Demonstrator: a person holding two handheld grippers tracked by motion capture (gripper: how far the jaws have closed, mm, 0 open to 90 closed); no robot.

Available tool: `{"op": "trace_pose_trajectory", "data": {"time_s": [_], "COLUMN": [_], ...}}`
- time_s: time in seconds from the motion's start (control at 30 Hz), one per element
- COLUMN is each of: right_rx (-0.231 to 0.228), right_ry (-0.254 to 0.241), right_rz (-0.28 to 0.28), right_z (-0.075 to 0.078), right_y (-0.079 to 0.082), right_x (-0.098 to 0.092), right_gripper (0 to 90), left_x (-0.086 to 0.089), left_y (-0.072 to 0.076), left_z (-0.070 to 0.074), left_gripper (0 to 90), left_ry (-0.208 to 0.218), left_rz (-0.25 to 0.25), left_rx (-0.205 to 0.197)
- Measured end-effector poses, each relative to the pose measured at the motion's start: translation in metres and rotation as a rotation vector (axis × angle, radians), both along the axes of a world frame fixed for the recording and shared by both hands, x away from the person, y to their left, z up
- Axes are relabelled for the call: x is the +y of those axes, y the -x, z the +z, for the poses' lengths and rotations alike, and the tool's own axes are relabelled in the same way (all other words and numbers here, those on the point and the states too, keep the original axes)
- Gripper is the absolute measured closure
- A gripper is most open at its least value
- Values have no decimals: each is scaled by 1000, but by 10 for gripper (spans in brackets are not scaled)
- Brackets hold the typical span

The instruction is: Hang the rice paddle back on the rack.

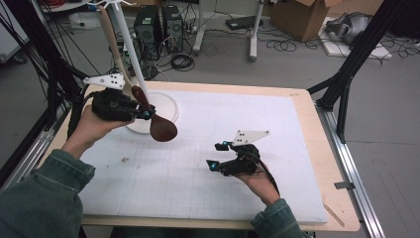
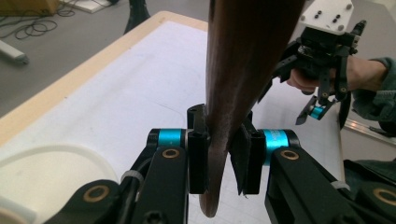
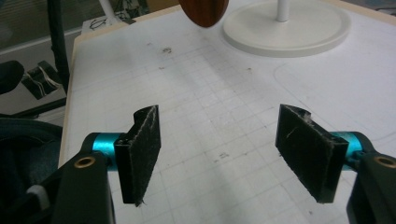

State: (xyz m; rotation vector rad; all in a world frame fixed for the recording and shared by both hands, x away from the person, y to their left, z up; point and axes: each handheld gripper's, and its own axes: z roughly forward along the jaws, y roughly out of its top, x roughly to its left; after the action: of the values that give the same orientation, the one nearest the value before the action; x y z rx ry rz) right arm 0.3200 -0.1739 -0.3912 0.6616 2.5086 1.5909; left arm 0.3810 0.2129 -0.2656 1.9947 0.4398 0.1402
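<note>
My left gripper [image 1: 144,113] clamps the neck of the dark wooden spoon [image 1: 159,124], its pads [image 2: 198,158] pressing the handle from both sides. The spoon's long axis runs from eleven to five o'clock in the high view, bowl low at five, above the white gridded mat [image 1: 223,148] just beside the round white stand base [image 1: 168,106]. My right gripper [image 1: 218,154] hangs wide open and empty at the mat's middle. Cables and computer towers [image 1: 158,27] crowd the grey floor at twelve.
</note>
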Motion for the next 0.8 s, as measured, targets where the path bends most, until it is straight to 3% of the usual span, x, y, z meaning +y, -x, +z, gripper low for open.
{"op": "trace_pose_trajectory", "data": {"time_s": [0.27, 0.8], "right_rx": [5, 10], "right_ry": [-6, 1], "right_rz": [-31, -38], "right_z": [1, 2], "right_y": [0, 1], "right_x": [-10, -16], "right_gripper": [277, 258], "left_x": [7, 18], "left_y": [-7, -19], "left_z": [15, 47], "left_gripper": [775, 775], "left_ry": [-1, -6], "left_rz": [15, 63], "left_rx": [-13, -31]}}
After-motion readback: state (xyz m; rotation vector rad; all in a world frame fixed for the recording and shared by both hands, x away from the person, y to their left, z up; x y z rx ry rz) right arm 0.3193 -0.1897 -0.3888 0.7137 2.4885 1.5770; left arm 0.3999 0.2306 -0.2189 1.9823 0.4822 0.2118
